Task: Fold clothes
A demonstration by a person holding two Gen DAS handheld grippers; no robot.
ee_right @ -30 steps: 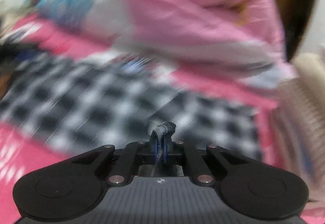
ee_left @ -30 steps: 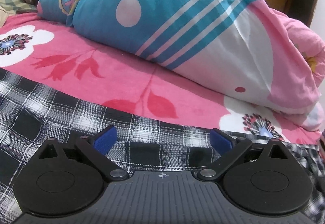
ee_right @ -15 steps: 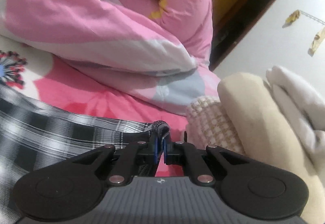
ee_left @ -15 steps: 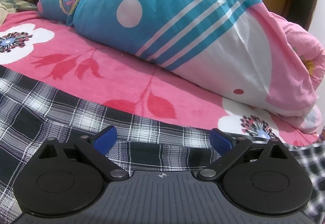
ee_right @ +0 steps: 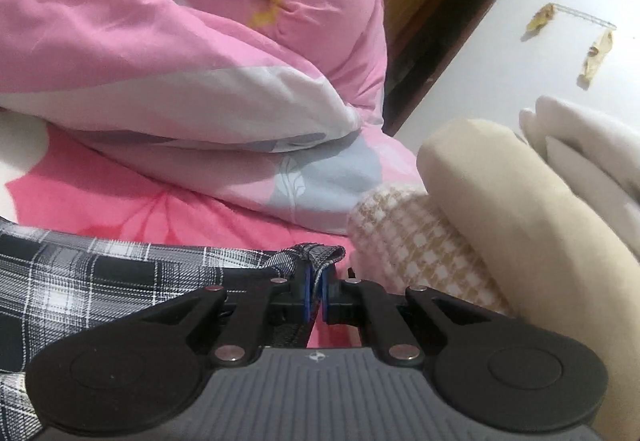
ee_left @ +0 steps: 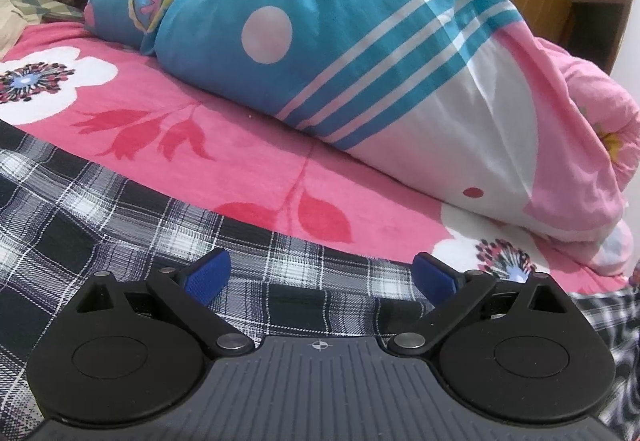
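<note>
Change: right gripper [ee_right: 315, 291] has swung from a blurred sweep over the shirt to a steady pose at the bed's edge, the cloth still clamped; left view barely differs.
Left gripper [ee_left: 322, 271]: spread wide, blue pads [ee_left: 206, 273] well apart, nothing between them — it hovers low over the shirt.
Right gripper: clenched on a bunched edge of the shirt, a tuft of fabric standing up between the pads.
Shirt [ee_left: 120, 217]: black-and-white plaid, lying flat on the sheet; in the right view [ee_right: 100, 273] it stretches left from the pinched edge.
Sheet [ee_left: 248, 161]: pink with white flowers and red leaves, under the shirt.
Duvet [ee_left: 340, 41]: blue, white and pink, heaped behind the shirt, apart from it; its pink end [ee_right: 160, 53] fills the upper left of the right view.
Pile [ee_right: 500, 209]: folded clothes just right of the right gripper — a tan-and-white check piece, a beige one, a white one on the far side.
Door [ee_right: 440, 41]: dark opening with a wooden frame, behind the duvet.
</note>
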